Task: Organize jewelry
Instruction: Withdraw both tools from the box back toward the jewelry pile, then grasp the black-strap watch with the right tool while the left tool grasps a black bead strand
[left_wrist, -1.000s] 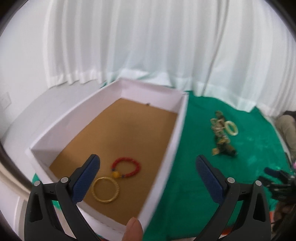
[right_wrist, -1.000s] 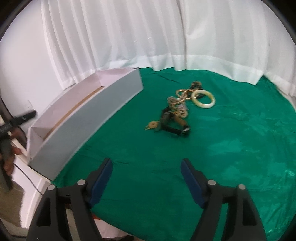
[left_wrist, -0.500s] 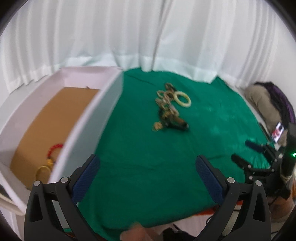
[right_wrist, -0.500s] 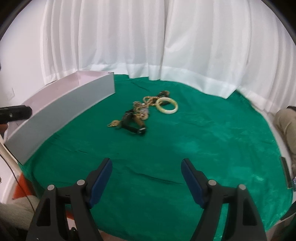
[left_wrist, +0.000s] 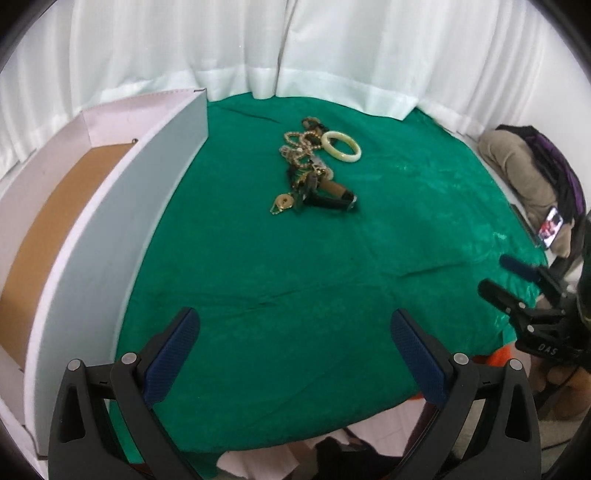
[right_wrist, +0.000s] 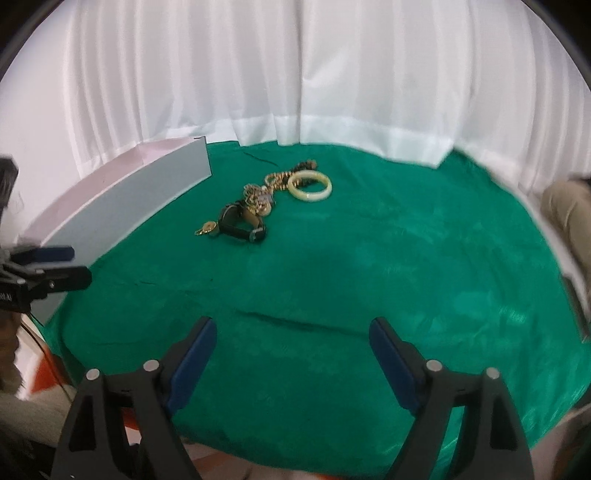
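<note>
A tangle of jewelry (left_wrist: 308, 173) (right_wrist: 255, 206) lies in the middle of the green cloth (left_wrist: 295, 277): gold chains, a black strap, a small gold pendant (left_wrist: 282, 203) and a pale cream bangle (left_wrist: 340, 146) (right_wrist: 309, 186) at its far right. A white box (left_wrist: 122, 206) (right_wrist: 122, 203) with a brown floor stands along the cloth's left edge. My left gripper (left_wrist: 295, 328) hangs open over the near cloth, nothing between its blue pads. My right gripper (right_wrist: 291, 334) is also over the near cloth, jaws opening and empty; its side shows in the left wrist view (left_wrist: 517, 280).
White curtains (right_wrist: 295, 92) close off the back. A person's tan trouser leg (left_wrist: 517, 166) and a lit phone (left_wrist: 550, 227) sit beyond the cloth's right edge. The green cloth (right_wrist: 369, 277) between the grippers and the jewelry holds nothing.
My left gripper swung right, from above the box with its red and gold bracelets to over the cloth facing the jewelry pile. The right gripper's jaws stand wider and its view shifted rightward.
</note>
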